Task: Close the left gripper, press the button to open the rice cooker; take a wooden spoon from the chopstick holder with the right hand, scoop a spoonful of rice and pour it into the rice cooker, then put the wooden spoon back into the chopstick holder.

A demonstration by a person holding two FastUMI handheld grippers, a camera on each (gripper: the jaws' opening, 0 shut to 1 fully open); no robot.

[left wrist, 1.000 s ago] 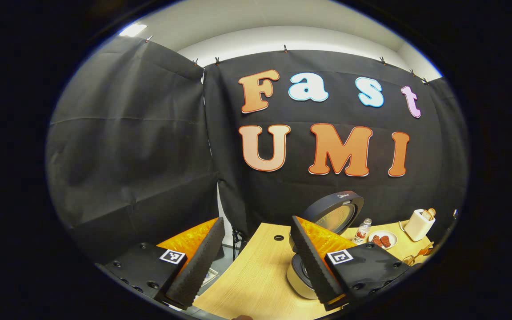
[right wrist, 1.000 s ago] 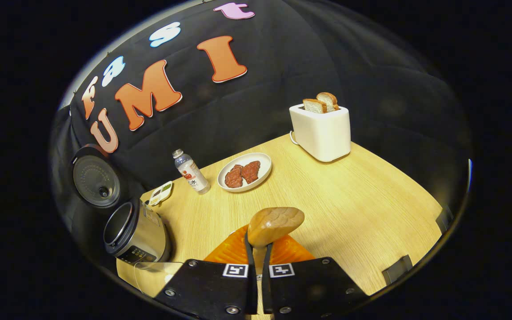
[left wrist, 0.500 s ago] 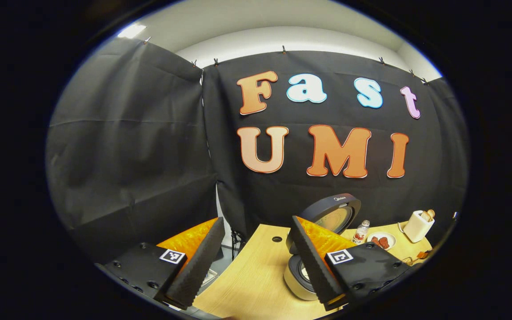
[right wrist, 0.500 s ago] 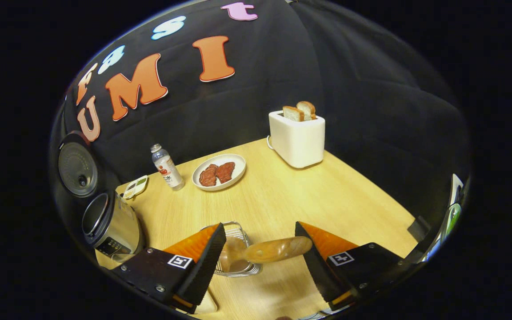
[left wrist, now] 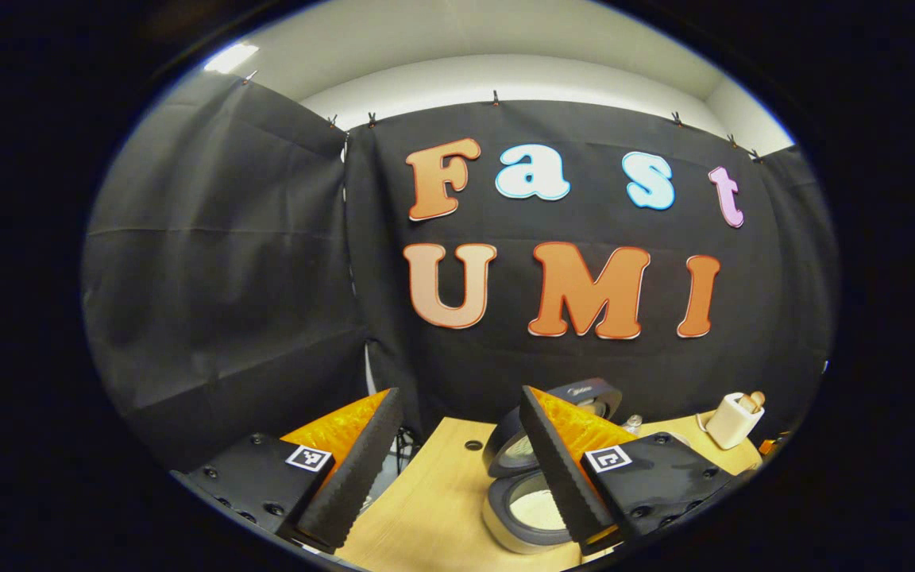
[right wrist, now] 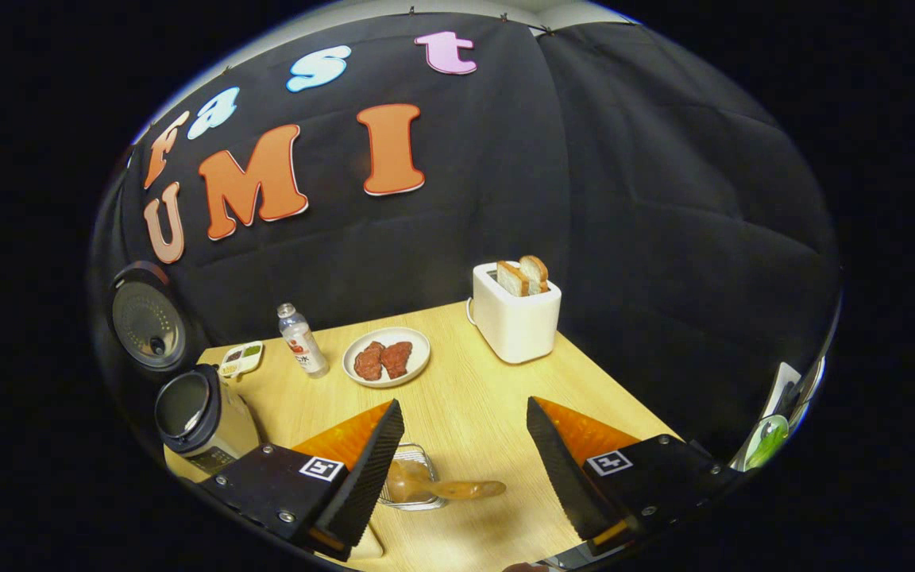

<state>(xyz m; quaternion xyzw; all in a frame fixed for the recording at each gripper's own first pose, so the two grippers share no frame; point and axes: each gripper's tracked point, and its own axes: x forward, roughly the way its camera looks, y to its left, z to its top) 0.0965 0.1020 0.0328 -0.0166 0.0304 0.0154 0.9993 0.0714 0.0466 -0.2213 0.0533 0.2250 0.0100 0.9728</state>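
Right gripper (right wrist: 464,457) — jaws apart, empty — hung above the wooden spoon (right wrist: 443,488) lying in the chopstick holder (right wrist: 413,477). Left gripper (left wrist: 461,461), jaws apart, faced the open rice cooker (left wrist: 517,508) on the surface (left wrist: 426,508).

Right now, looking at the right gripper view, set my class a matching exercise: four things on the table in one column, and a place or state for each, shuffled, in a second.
Things
1. wooden spoon
2. rice cooker
3. toaster
4. plate

Places or states
A. lid raised, pot open
B. holds two pieces of meat
C. lies in the wire chopstick holder, below the open right gripper
D. two bread slices stick out of the top

Pairs: 1-C, 2-A, 3-D, 4-B
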